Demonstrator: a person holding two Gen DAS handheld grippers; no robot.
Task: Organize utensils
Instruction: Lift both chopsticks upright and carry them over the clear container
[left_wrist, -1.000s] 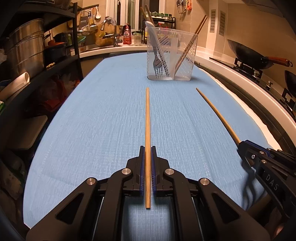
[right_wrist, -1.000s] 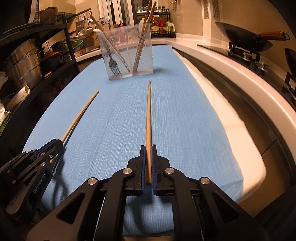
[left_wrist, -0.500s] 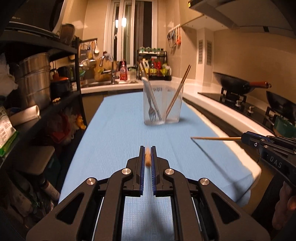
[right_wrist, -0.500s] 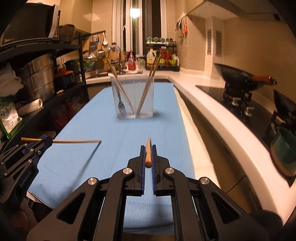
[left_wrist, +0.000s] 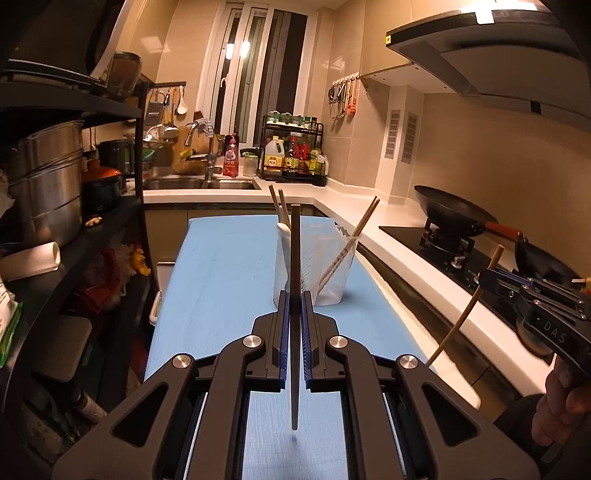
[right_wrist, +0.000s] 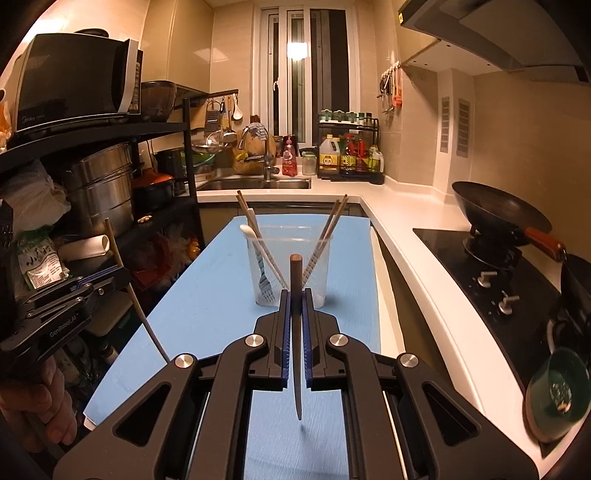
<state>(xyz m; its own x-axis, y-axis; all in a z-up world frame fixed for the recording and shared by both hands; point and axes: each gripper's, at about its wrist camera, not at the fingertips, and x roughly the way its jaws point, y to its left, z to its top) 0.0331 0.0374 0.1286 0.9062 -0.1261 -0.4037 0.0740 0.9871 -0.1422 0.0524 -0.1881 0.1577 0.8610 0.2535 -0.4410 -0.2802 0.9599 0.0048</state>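
Observation:
My left gripper (left_wrist: 294, 299) is shut on a wooden chopstick (left_wrist: 294, 258) and holds it upright above the blue cloth (left_wrist: 221, 266). My right gripper (right_wrist: 294, 297) is shut on a second chopstick (right_wrist: 295, 273), also upright, tip down. Each gripper shows in the other's view: the right one (left_wrist: 487, 278) at the right edge, the left one (right_wrist: 118, 275) at the left edge. A clear plastic cup (right_wrist: 290, 271) stands ahead on the cloth, holding a fork (right_wrist: 264, 280), a white utensil and several chopsticks; it also shows in the left wrist view (left_wrist: 332, 269).
A black rack (right_wrist: 110, 184) with steel pots and a microwave stands on the left. A white counter (right_wrist: 424, 266) with a stove and a wok (right_wrist: 498, 214) runs along the right. A sink (right_wrist: 255, 182) and bottles are at the back. A green bowl (right_wrist: 557, 395) sits near right.
Both grippers lifted their chopsticks off the cloth and tilted them from lying flat to upright. Both views rose and now look across the kitchen toward the cup.

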